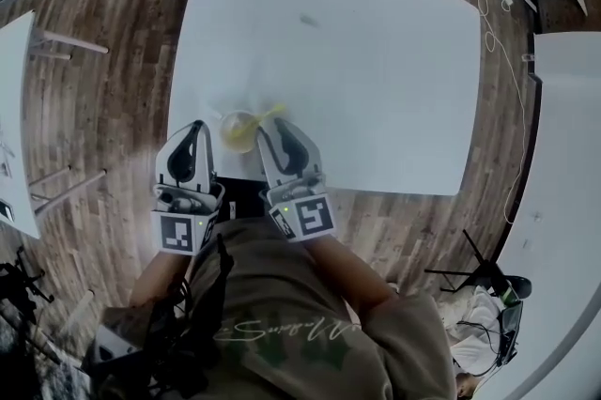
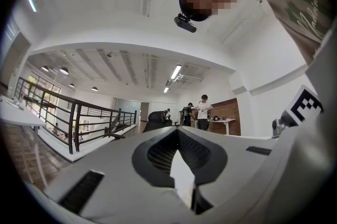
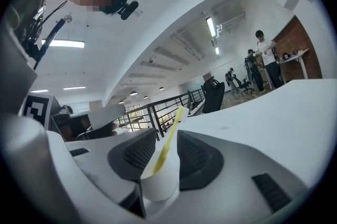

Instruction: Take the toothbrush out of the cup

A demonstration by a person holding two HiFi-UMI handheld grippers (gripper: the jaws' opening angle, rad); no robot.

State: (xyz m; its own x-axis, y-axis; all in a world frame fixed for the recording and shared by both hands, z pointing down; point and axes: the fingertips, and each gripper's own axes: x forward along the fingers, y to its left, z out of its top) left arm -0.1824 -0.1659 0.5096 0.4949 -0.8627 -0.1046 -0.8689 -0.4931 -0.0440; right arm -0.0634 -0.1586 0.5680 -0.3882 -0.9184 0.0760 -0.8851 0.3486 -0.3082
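While looking steeply down over the white tabletop [image 1: 376, 60], noted a small white cup [image 1: 238, 130] close to the near edge, left of that edge's middle. Holds one yellow toothbrush [image 1: 270, 114], slanting out over the rim toward the right. Nothing else made out inside. Flanked by the left gripper [image 1: 193, 131] on one side and the right gripper [image 1: 282, 131] on the other, both low at the near edge.

Right gripper view: wide-spread jaws, with the cup standing in the gap and the brush handle rising between the pads. Cannot tell whether either pad touches the cup wall; no sign of a squeeze. Read as holding nothing.

Left gripper view: jaws together at the tips, nothing between them. Aimed out across the room, not at the cup.

Judged as pre-grasp, with the brush not yet out.

Risks, by judgement:
- Would likely catch the cup rather than the handle if closed here, crushing the cup or lifting it along with the brush.
- Could knock the cup off the near edge with a small nudge toward the person.
- May tip the unsteadied cup by dragging the slanted handle against the rim.
- Easy to pinch so thin a handle off-centre and lose it back into the cup.
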